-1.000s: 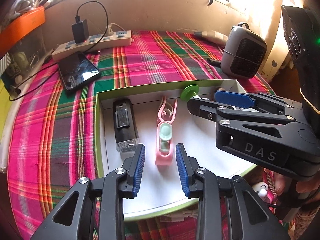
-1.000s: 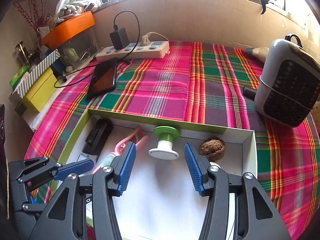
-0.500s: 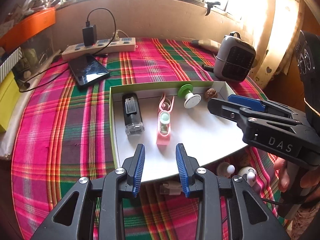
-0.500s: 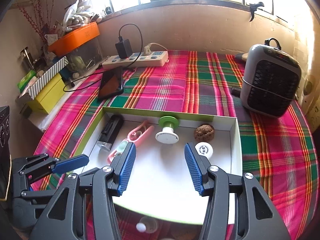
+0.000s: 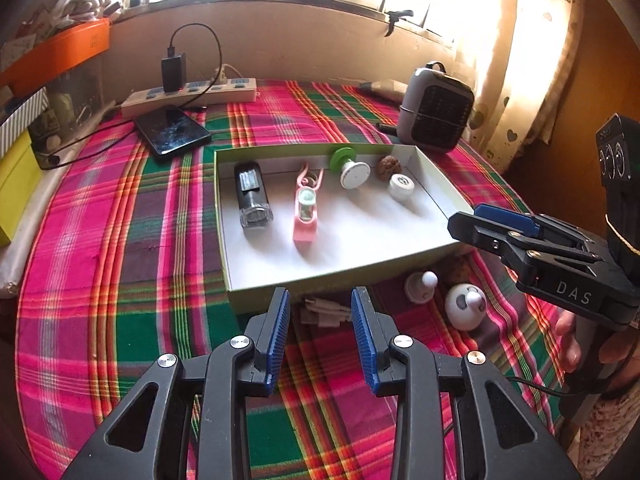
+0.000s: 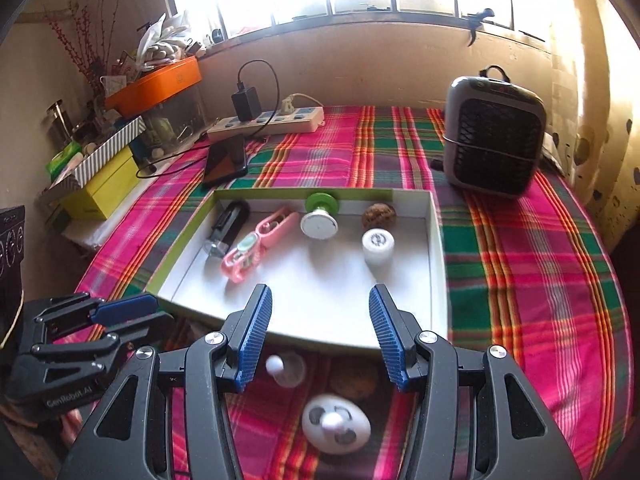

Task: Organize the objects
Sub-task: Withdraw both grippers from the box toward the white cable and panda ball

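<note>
A shallow white box (image 5: 436, 184) sits on the plaid-covered table (image 5: 120, 240), holding a black cylinder (image 5: 252, 196) and a pink clip (image 5: 306, 216) lying lengthwise toward the window, a green-topped spool (image 5: 348, 166), a walnut (image 5: 388, 167) and a white cap (image 5: 401, 187). Before its near edge lie a white egg-shaped toy (image 6: 336, 422) and a small white knob (image 5: 420, 286). The left gripper (image 5: 320, 332) and right gripper (image 6: 318, 332) hover with jaws apart, empty.

Small grey-white folded item (image 5: 324, 311) between the left gripper's (image 5: 320, 336) fingertips: too indistinct to identify. Brown lump (image 6: 354, 378) below the white tray's (image 6: 437, 264) near rim: blurred, in shadow. Panda-faced white ball (image 6: 336, 424): partly hidden behind the right gripper (image 6: 320, 336). Window glare washes out the sill (image 6: 360, 12).
</note>
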### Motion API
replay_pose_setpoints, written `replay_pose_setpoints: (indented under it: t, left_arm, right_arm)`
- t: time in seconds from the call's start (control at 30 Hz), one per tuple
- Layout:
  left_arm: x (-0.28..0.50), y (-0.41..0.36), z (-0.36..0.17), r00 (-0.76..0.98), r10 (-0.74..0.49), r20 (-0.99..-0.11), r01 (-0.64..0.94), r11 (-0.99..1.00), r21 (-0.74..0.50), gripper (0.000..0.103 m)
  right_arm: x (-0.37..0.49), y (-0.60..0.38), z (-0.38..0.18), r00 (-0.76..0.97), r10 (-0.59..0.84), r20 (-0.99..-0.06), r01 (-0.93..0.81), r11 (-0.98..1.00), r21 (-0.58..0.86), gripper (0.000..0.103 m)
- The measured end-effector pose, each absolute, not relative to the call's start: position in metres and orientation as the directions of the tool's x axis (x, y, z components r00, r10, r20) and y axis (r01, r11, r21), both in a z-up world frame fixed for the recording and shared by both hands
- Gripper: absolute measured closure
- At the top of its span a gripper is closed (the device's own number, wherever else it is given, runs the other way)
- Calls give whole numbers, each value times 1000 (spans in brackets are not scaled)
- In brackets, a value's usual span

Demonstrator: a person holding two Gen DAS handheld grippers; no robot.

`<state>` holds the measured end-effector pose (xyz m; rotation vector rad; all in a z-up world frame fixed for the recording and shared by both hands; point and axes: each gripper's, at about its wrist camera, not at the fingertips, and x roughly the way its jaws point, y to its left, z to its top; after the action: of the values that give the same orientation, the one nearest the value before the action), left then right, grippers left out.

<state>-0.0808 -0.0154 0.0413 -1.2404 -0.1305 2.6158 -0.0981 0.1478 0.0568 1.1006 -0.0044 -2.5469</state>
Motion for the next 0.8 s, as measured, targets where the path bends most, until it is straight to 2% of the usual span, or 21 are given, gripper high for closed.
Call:
replay_pose_setpoints:
  t: [0.37,0.8]
  left_arm:
    - [-66,-14,30,-593,302,-746,-232,-952,-201,73]
    - [-84,6,20,-540,243,-806,-140,-970,-198,69]
  right_arm:
    - [-63,168,36,-629,-309,-714,297,-944,146,51]
    - [-46,175,26,-638,-292,-712,282,-950,137,51]
